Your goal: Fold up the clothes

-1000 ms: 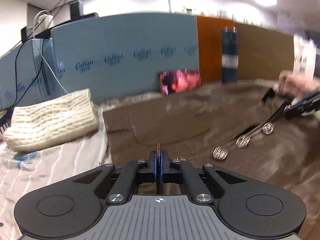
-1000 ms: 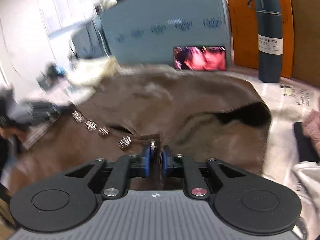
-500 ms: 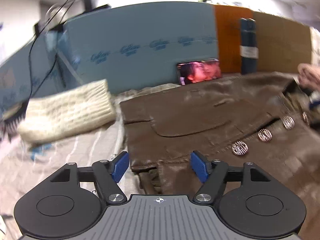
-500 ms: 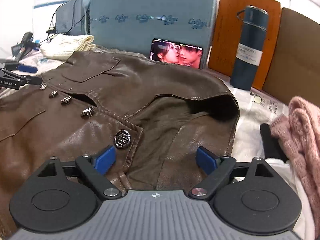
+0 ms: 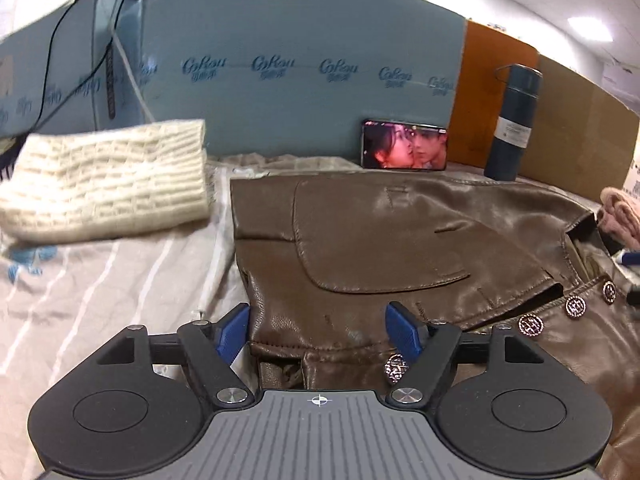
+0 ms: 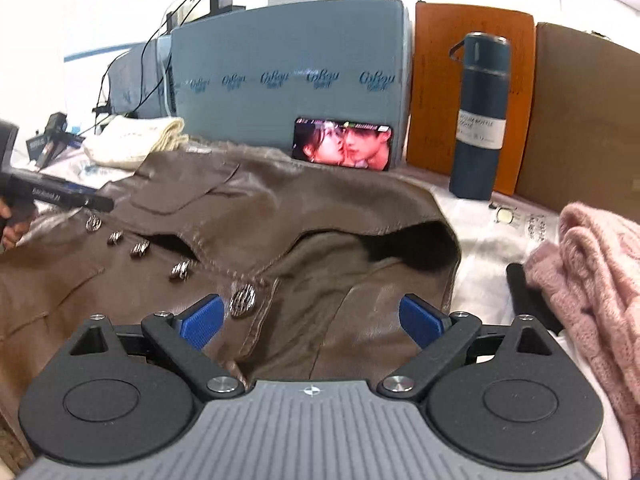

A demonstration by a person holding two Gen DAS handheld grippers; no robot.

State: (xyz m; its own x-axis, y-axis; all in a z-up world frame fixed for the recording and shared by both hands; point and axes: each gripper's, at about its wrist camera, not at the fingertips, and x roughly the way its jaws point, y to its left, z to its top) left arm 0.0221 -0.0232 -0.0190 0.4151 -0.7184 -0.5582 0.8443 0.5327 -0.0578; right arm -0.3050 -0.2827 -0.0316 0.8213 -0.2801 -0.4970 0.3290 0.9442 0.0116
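Note:
A brown leather jacket (image 5: 400,240) lies spread on the cloth-covered table, with a row of metal buttons (image 5: 532,325) along its front; it also shows in the right wrist view (image 6: 280,208). My left gripper (image 5: 320,330) is open and empty, its blue pads on either side of the jacket's near hem. My right gripper (image 6: 310,320) is open and empty over the collar opening (image 6: 400,248) and a button (image 6: 243,300). The left gripper's body (image 6: 48,196) shows at the left edge of the right wrist view.
A folded cream knit sweater (image 5: 108,184) lies left of the jacket. A pink knit garment (image 6: 592,280) lies at right. A phone playing video (image 6: 343,148) leans on blue foam board (image 5: 280,72). A dark blue flask (image 6: 478,120) stands by orange and brown boards.
Both grippers were shut on the jacket's edge one second ago. Both have let go and opened. The jacket now lies flat on the table.

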